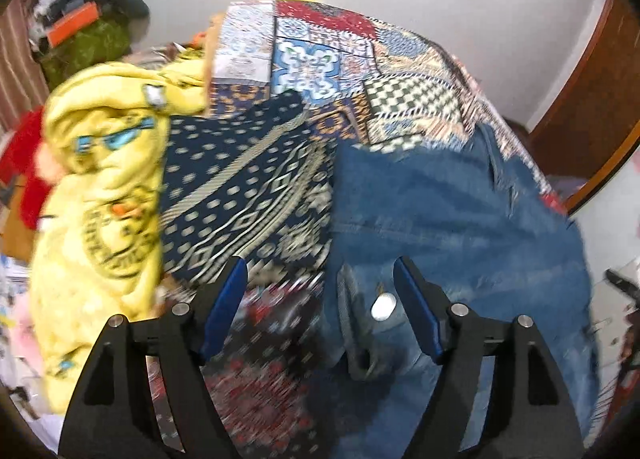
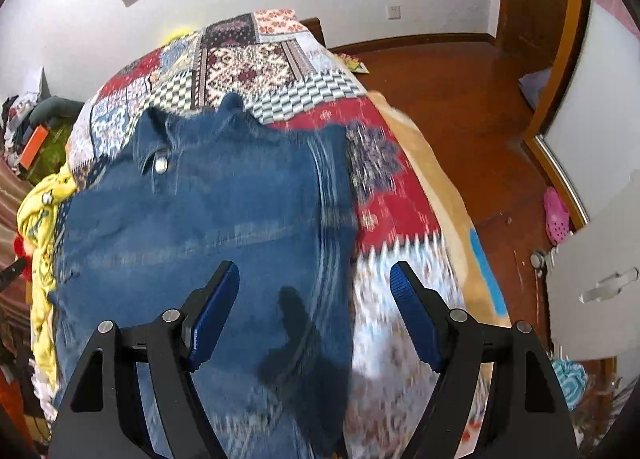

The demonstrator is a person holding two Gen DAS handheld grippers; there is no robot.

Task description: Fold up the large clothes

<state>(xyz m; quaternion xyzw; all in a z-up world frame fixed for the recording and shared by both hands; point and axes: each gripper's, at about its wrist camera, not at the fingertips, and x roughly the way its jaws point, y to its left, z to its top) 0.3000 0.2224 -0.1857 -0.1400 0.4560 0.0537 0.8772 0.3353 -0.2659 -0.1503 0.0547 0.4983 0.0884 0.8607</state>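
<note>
Counting one denim garment (image 2: 208,227), two claws

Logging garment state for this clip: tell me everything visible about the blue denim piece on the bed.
The denim garment is mid-blue, heavy-looking cloth with paler faded bands and visible seams. It lies spread fairly flat on the patchwork bedspread, collar end toward the far side, a metal snap button near the collar and another in the left wrist view. Its left edge meets the yellow garment. Both the left gripper and right gripper hover open above it; neither grips it.
</note>
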